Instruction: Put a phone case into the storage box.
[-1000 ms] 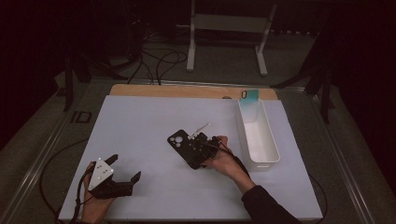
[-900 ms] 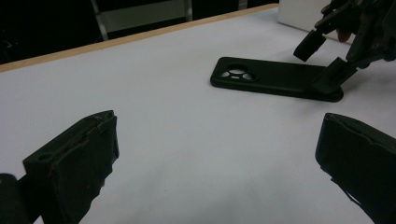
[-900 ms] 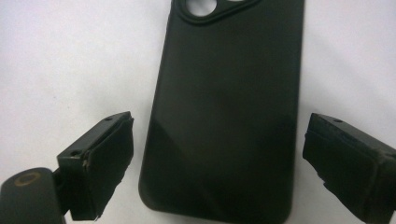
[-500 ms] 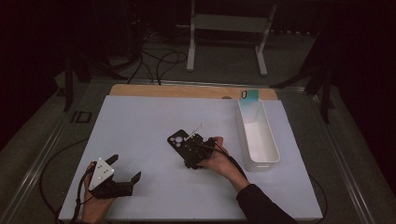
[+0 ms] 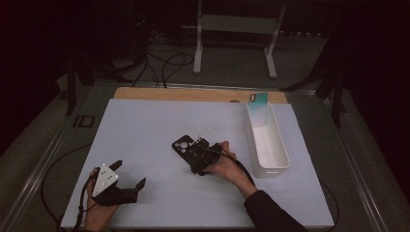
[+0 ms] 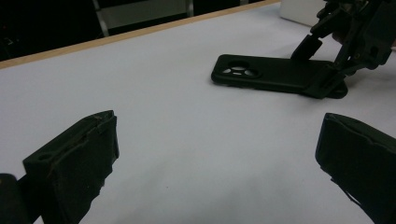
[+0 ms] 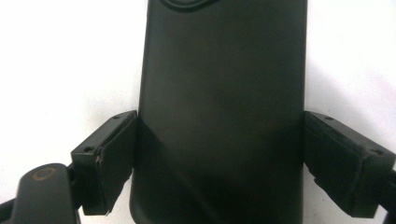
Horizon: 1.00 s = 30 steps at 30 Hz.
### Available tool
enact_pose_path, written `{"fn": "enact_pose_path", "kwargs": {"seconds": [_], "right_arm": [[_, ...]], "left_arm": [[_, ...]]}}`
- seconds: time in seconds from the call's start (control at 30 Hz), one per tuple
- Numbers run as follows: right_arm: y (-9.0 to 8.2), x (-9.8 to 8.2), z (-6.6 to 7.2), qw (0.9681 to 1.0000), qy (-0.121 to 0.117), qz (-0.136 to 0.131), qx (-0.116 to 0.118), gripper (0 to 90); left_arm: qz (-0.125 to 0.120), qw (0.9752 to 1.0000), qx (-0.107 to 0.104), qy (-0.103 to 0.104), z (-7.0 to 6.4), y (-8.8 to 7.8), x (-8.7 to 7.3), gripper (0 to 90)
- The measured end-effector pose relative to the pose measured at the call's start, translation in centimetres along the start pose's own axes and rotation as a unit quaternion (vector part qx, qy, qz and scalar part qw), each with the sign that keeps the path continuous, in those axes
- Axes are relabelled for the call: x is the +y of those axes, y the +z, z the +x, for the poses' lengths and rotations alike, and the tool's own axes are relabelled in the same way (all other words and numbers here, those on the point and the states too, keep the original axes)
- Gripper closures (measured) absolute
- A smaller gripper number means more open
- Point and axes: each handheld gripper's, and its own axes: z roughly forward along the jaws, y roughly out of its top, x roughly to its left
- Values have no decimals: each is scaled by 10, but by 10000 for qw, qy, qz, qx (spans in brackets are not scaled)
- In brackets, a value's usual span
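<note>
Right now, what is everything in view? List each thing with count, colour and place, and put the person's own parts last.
phone case: one, black, camera cutouts up, flat mid-table, its near end between the right jaws.
bin: one, white, long, right of the case.
card: one, teal, standing at the bin's far end.
table cover: one, white, over a wooden board.
stand: one, white, on the floor beyond the table.
cables: several, black, on the floor.
left gripper: one, black with grey plate, jaws apart, near left corner.
right gripper: one, black, jaws astride the case edges.
hands: two, bottom edge.
</note>
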Motion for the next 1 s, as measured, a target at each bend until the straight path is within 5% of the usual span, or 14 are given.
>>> {"fn": "enact_pose_path", "kwargs": {"seconds": [0.6,0.8,1.0], "right_arm": [[-34,-8,1,9963,66,-856,-108,146],[-56,-13,5,9911,61,-1333,-18,146],[-73,-19,8,9840,9,-1783,7,145]], "left_arm": [[32,10000,-20,-86,-1,1,2,2],[-42,9989,-132,-448,0,-1,13,2],[-46,9983,-243,-536,-6,2,31,7]]}}
